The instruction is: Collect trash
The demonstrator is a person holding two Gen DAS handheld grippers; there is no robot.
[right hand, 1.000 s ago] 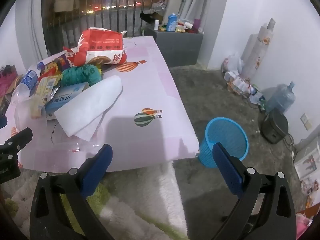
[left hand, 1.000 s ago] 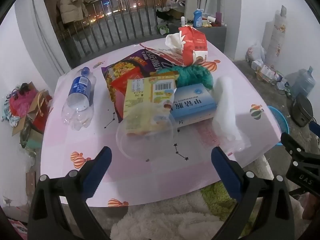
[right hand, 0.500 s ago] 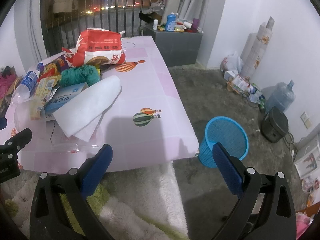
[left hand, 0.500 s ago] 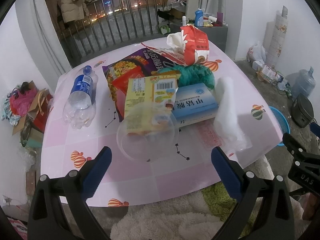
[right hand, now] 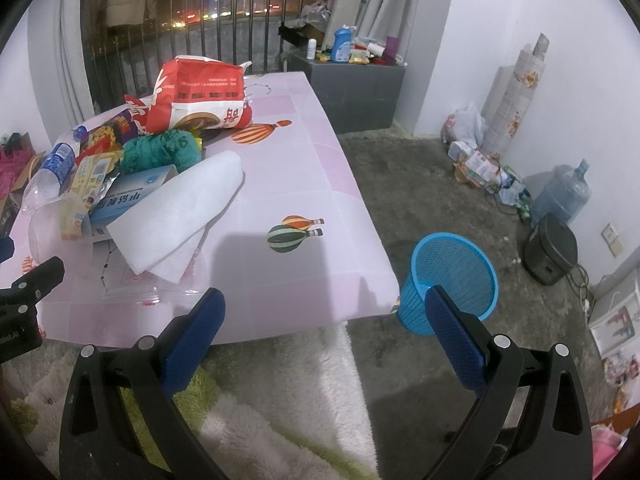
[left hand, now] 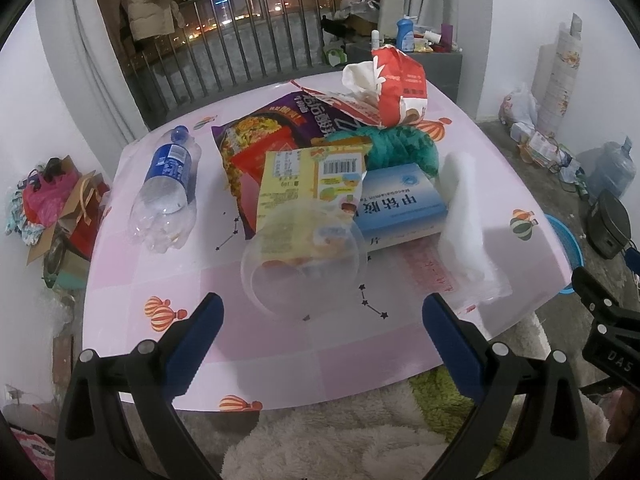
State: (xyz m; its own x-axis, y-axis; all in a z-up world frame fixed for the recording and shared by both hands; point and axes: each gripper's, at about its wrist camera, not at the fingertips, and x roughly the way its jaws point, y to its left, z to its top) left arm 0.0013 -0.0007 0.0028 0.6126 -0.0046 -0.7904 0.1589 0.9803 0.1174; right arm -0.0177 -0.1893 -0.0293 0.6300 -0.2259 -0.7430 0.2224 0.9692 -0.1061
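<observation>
- Trash: a heap on the pink desk (left hand: 280,360), near the middle and toward the far side.
- Clear plastic bottle (left hand: 168,188), blue label, lying on its side at the heap's left, apart from the rest.
- Purple snack bag (left hand: 256,136), flat, beneath a yellow packet (left hand: 308,184).
- Clear plastic bowl (left hand: 304,264), tipped on its side, overlapping the yellow packet's near end.
- Blue-and-white box (left hand: 400,204), just beside the packet; green bundle (left hand: 400,144) behind it.
- Red-and-white bag (right hand: 200,96), crumpled, at the heap's far end.
- White folded sheet (right hand: 180,216), leaning on the box, toward the desk's right side.
- Blue mesh basket (right hand: 452,280), on the floor by the desk's near right corner.
- Left tool (left hand: 320,320): spread wide, nothing held, over the desk's near edge facing the bowl.
- Right tool (right hand: 324,312): spread wide, nothing held, over the near right corner.
</observation>
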